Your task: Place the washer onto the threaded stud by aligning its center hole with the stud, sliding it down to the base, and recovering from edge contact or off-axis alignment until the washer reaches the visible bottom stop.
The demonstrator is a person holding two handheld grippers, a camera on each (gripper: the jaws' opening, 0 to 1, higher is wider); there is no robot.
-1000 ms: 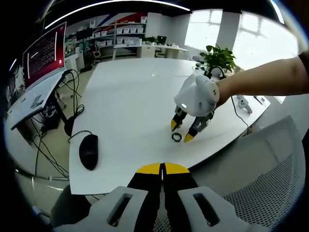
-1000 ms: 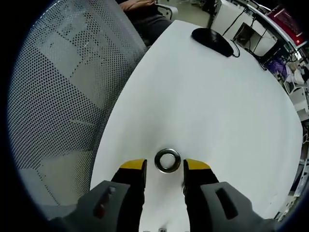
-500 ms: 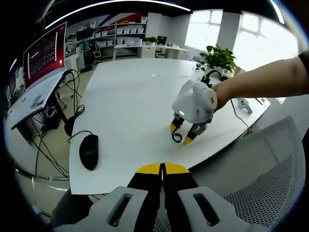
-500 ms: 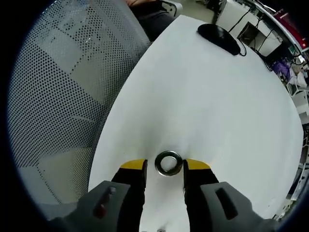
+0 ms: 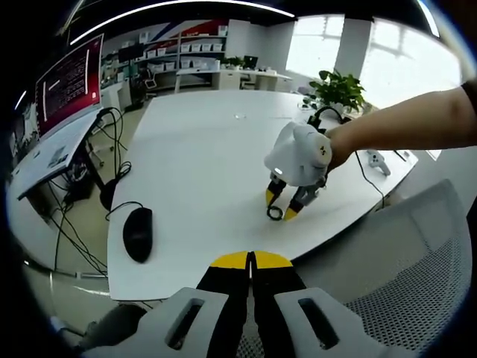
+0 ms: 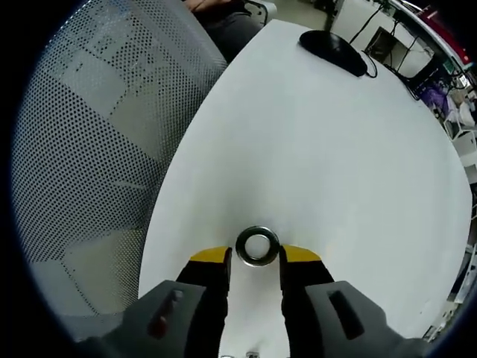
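- Right gripper (image 6: 256, 257) is lowered to the white table (image 6: 335, 149) with its yellow-tipped jaws parted, one on each side of the washer (image 6: 258, 245), so closing would pinch it across its rim; contact is not clear.
- Washer lies flat near the table's edge, beside the mesh chair (image 6: 82, 134), far from the black mouse (image 6: 332, 45).
- Left gripper (image 5: 250, 262) hangs back off the table's near edge, jaws pressed together and holding nothing, seemingly idle.
- No threaded stud can be made out.
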